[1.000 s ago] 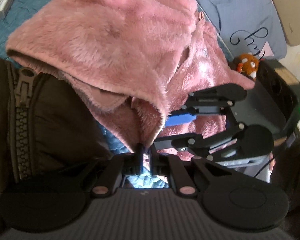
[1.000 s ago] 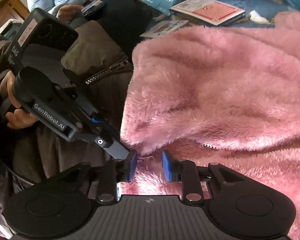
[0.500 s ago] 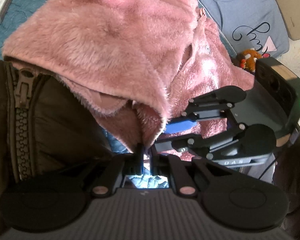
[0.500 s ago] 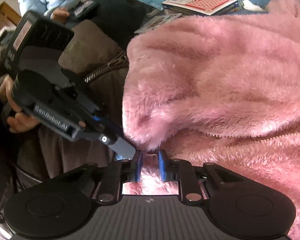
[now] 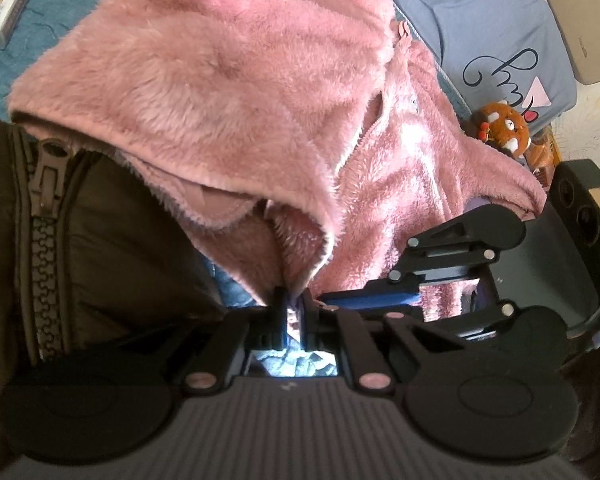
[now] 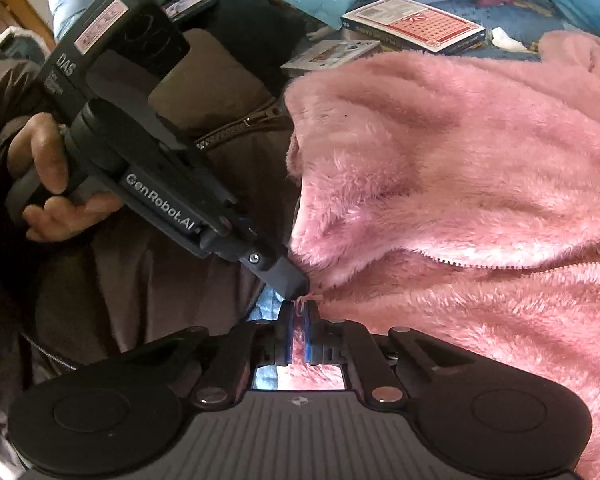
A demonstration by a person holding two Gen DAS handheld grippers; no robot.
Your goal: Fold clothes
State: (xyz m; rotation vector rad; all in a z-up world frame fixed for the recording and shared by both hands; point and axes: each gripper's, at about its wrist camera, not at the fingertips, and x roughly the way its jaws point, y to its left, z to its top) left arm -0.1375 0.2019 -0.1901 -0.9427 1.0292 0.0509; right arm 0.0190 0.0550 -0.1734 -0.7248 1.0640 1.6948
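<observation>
We are at the grasping step, both tools pinching the near hem of the pink fleece jacket (image 5: 228, 92), which lies spread on the blue bed cover (image 5: 48, 24), partly over a brown zipped coat (image 5: 112, 240) at nine o'clock in the left wrist view; the left gripper (image 5: 293, 307) is clamped on a corner of the fleece; the right gripper (image 6: 299, 330) has just been closing and now squeezes a tuft of the same edge between its blue pads, just beside the left one, whose tip sits at twelve o'clock of it; we judge the next move calls for drawing the two corners apart and lifting together toward twelve o'clock, with both grips kept firm.
</observation>
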